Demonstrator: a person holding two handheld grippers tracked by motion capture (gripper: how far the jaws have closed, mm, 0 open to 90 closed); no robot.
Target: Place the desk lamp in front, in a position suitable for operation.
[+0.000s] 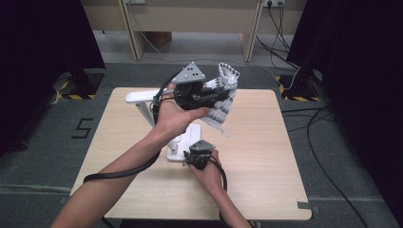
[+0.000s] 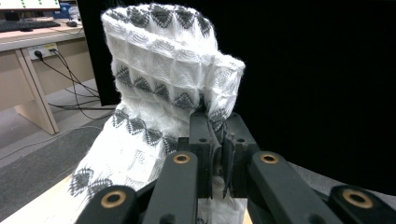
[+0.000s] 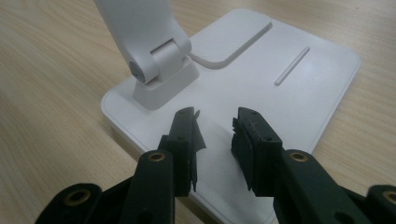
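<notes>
A white knitted cloth [image 1: 225,105] with grey diamond patterns hangs in the air above the far middle of the table. My left gripper [image 1: 222,93] is raised there and shut on a fold of it. In the left gripper view the cloth [image 2: 159,79] bunches up over the closed jaws of the left gripper [image 2: 217,140] and drapes down to the left. My right gripper [image 1: 189,155] sits low at the white base [image 1: 186,135] of a desk lamp. Its jaws stand apart over the base [image 3: 280,60] with nothing between them, near the lamp's hinge [image 3: 156,65]; right gripper [image 3: 217,126].
The lamp's white arm [image 1: 145,111] rises from the base to a flat head [image 1: 140,96] at the wooden table's [image 1: 256,156] far left. Beyond the table are a wooden desk [image 1: 190,19], floor cables [image 1: 309,123] at the right and black curtains on both sides.
</notes>
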